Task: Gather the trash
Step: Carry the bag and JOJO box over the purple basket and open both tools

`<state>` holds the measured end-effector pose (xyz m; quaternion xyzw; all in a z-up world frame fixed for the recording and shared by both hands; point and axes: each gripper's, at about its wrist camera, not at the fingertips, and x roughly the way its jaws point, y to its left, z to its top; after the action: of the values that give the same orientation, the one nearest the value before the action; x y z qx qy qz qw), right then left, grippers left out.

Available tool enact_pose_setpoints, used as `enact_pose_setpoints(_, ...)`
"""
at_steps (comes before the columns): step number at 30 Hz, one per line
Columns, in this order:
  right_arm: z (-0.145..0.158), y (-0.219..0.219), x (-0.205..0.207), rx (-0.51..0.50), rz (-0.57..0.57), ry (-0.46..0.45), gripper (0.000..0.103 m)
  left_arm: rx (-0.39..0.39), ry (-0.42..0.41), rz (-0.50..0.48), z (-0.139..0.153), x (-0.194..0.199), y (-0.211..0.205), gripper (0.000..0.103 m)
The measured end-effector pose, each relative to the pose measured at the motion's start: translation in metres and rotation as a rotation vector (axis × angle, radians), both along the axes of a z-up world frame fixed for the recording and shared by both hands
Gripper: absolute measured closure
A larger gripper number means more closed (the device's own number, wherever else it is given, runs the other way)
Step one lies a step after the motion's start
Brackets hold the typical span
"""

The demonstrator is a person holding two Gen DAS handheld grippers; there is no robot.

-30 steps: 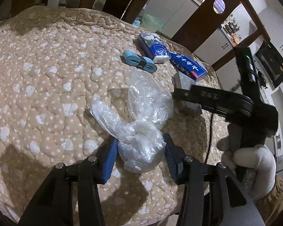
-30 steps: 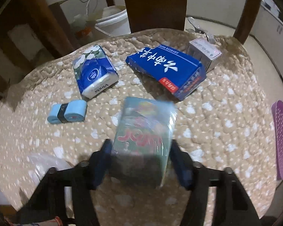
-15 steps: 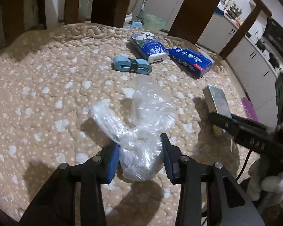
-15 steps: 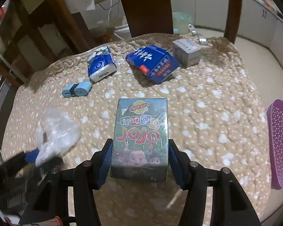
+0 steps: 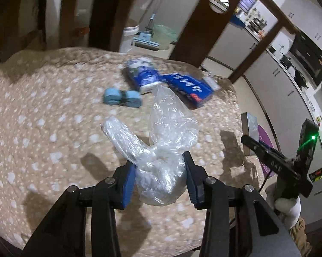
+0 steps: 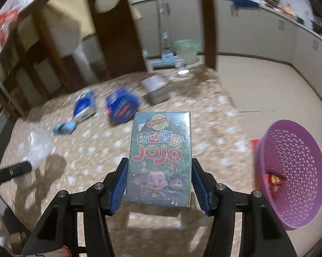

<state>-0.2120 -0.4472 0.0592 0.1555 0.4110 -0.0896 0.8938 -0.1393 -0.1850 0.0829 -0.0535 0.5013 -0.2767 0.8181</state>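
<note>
My left gripper [image 5: 158, 180] is shut on a crumpled clear plastic bag [image 5: 161, 150] and holds it above the quilted beige table cover [image 5: 43, 128]. My right gripper [image 6: 158, 184] is shut on a JOJO carton [image 6: 161, 158], lifted above the table. The carton [image 5: 249, 128] and right gripper also show at the right of the left wrist view. The bag [image 6: 35, 147] shows at the left of the right wrist view. A purple mesh basket [image 6: 295, 171] holding a small red wrapper [image 6: 274, 181] stands to the right, beyond the table edge.
On the table lie a blue tissue pack [image 5: 142, 75], a long blue box [image 5: 188, 87], a light blue roll [image 5: 122, 97] and a grey box [image 6: 156, 88]. Dark wooden chair backs [image 5: 195, 21] stand behind the table. A bucket and a mop are on the floor.
Both grippers have risen and tilted up with their loads. The right gripper has swung right, so the purple basket now shows wide in its view.
</note>
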Motion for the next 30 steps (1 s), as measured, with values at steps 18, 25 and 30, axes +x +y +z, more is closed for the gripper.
enact_pose_setpoints(18,0.017,-0.125,-0.074,0.051,-0.314,-0.058,0.043,-0.031,-0.053,-0.294,0.033,-0.023,-0.170,0.062)
enact_pose_setpoints(25,0.010,-0.169,-0.113,0.091,-0.424,-0.063,0.043,-0.044,-0.043,-0.399,0.037,-0.036,-0.237,0.062)
enact_pose_setpoints(30,0.003,-0.189,-0.129,0.129,-0.469,-0.068,0.043,-0.036,-0.045,-0.467,0.035,-0.050,-0.286,0.062)
